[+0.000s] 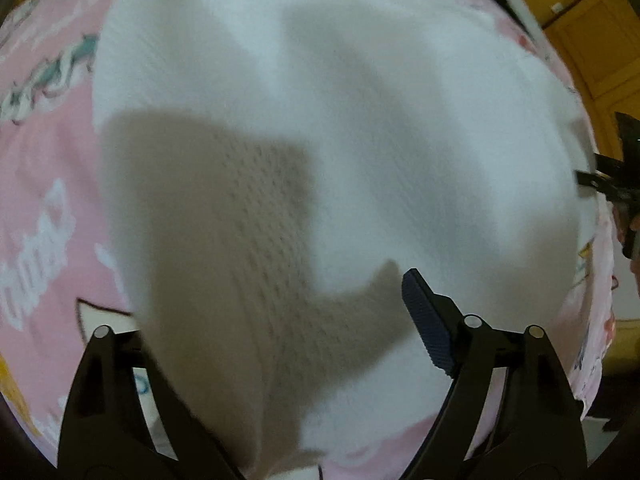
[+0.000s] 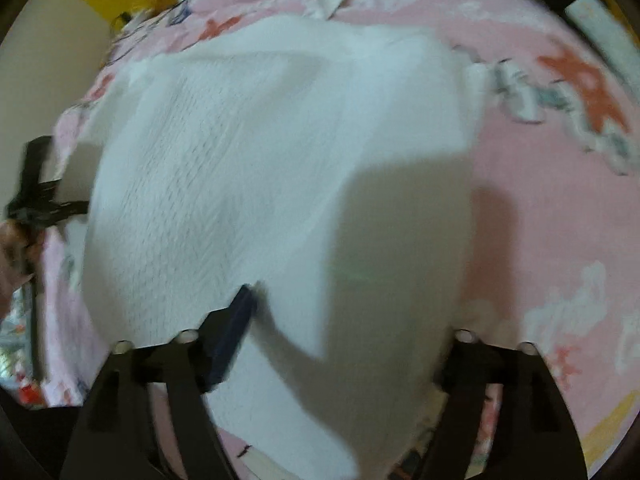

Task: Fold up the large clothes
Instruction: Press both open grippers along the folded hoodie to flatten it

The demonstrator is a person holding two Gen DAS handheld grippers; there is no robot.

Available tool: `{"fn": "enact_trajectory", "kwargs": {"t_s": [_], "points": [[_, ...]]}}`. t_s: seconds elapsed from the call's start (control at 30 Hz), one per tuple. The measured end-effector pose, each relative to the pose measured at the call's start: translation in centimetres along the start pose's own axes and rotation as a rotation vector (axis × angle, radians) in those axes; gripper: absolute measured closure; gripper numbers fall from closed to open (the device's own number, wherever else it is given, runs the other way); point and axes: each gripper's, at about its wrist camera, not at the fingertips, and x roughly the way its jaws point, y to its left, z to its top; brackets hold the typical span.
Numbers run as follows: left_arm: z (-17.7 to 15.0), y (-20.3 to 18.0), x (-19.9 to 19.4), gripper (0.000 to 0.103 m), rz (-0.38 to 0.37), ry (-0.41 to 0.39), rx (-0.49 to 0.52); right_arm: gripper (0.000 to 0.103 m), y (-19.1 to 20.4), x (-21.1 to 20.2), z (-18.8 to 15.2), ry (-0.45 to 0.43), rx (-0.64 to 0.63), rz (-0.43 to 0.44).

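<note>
A pink printed bedspread [image 1: 44, 160] fills both wrist views, and spread flat over it, directly ahead of and beneath both sets of fingers, lies the large white knitted garment [image 1: 360, 128] — the thing to be folded. From the right wrist view the same garment [image 2: 248, 152] runs forward from the fingers and off toward the far left, with bare pink bedspread [image 2: 540, 200] outside the right-hand finger.

The knit looks soft, thick and limp (its ribbed texture shows in the shadowed patch between the left fingers). It should drape and sag the moment it is lifted, weigh little, and grip well against ridged pads instead of slipping. Nothing about it seems fragile, though a loose knit can stretch if hauled by one point. The sensible places to take hold are an edge or corner of the cloth nearest each pair of fingers, both layers pinched together, so the fold carries evenly.

The left gripper [image 1: 280, 320] stands released, its fingers wide apart over the cloth, the blue ridged pad [image 1: 430, 320] clear of the fabric. The right gripper [image 2: 352, 320] is likewise spread, and no cloth appears pinched — a flap of white lies between its fingers, loose as far as the blur lets one judge.
</note>
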Motion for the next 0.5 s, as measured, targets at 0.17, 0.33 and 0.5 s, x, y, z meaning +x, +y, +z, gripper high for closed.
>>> {"fn": "enact_trajectory", "kwargs": {"t_s": [0.17,0.33,0.5], "points": [[1.1,1.0,1.9,0.005,-0.002,-0.048,-0.077,0.006,-1.9,4.1,1.0,-0.021,0.062,0.1],[1.8,1.0,1.4,0.016,0.016,-0.025,-0.147,0.038,-3.3,2.1,-0.5,-0.123,0.176,0.13],[1.1,0.9,-1.0,0.073,0.064,-0.075,-0.195,0.07,-0.8,-0.3,-0.2,-0.156,0.141,0.081]]}}
